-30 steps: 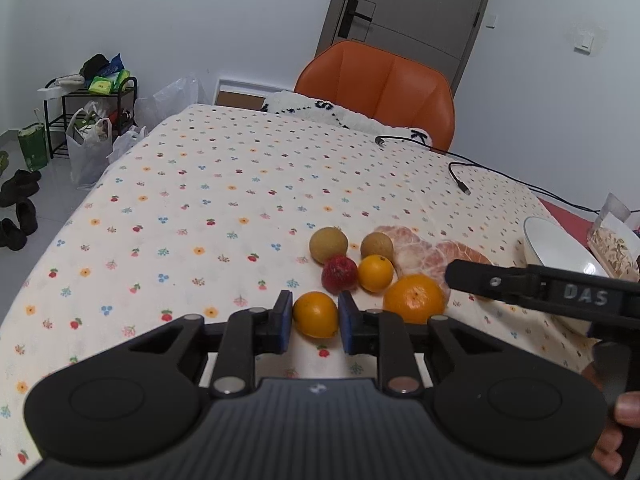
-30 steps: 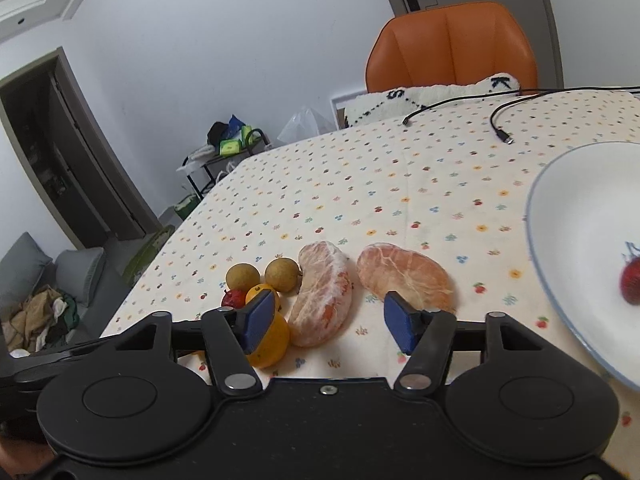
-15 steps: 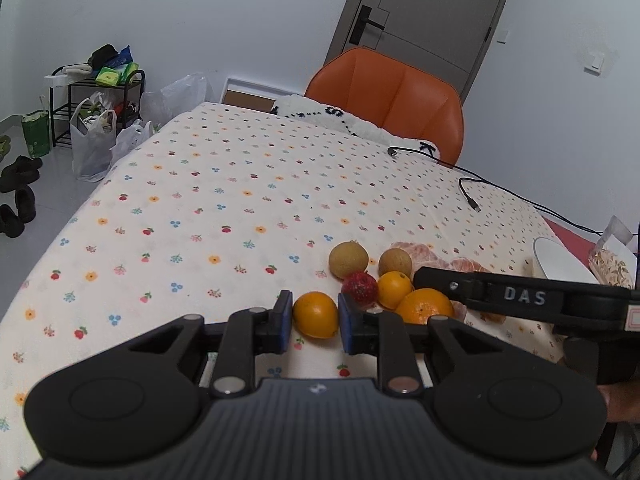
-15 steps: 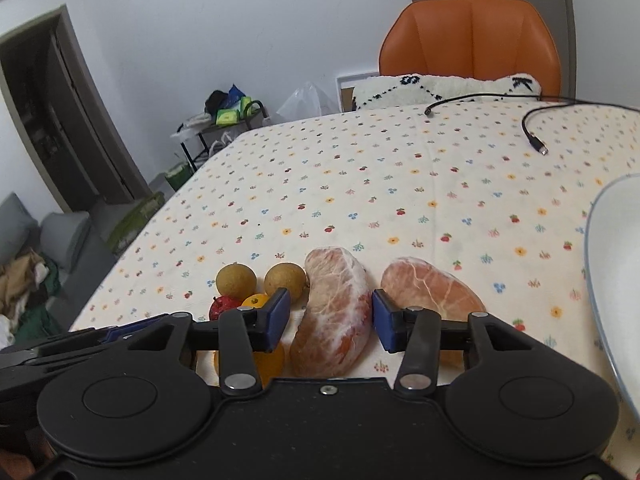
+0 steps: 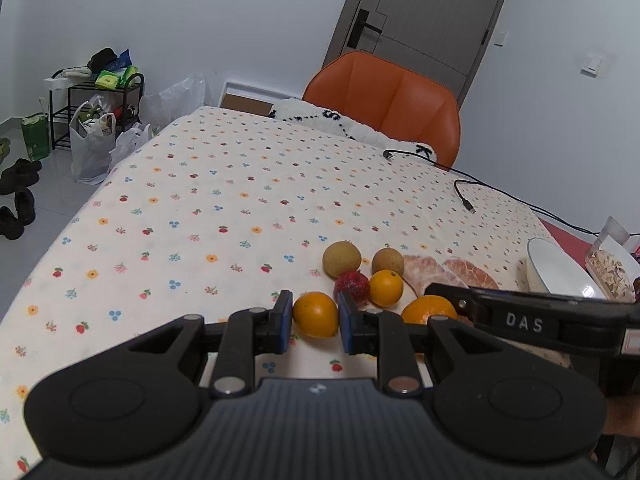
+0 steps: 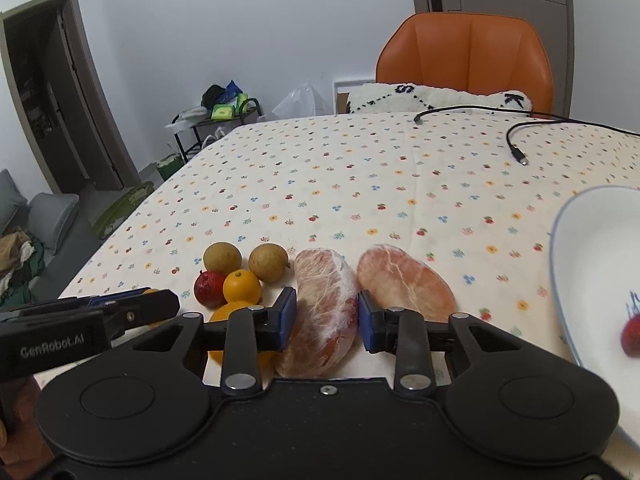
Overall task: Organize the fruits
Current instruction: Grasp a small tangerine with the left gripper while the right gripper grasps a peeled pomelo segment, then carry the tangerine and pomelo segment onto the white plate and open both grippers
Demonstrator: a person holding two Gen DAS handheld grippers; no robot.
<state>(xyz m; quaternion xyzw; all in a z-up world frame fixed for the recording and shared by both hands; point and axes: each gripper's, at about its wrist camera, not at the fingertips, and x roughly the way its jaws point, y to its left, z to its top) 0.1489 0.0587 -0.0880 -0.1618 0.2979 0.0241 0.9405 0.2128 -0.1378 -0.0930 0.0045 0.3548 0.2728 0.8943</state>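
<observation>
In the left wrist view my left gripper is shut on an orange near the table's front. Just beyond it lie a red fruit, a small orange, a bigger orange and two brown round fruits. In the right wrist view my right gripper is shut on the left peeled pomelo segment, blue pads against its sides. A second segment lies just to its right. A white plate at the right holds one red fruit.
A flowered cloth covers the table, whose left edge drops to the floor. Black cables trail across the far right. An orange chair with a white cushion stands behind. A snack bag sits past the plate.
My right gripper's jaws went from wide open to shut on the left pomelo segment as it shifted left over it. The left gripper kept hold of the orange and drew back slightly.
</observation>
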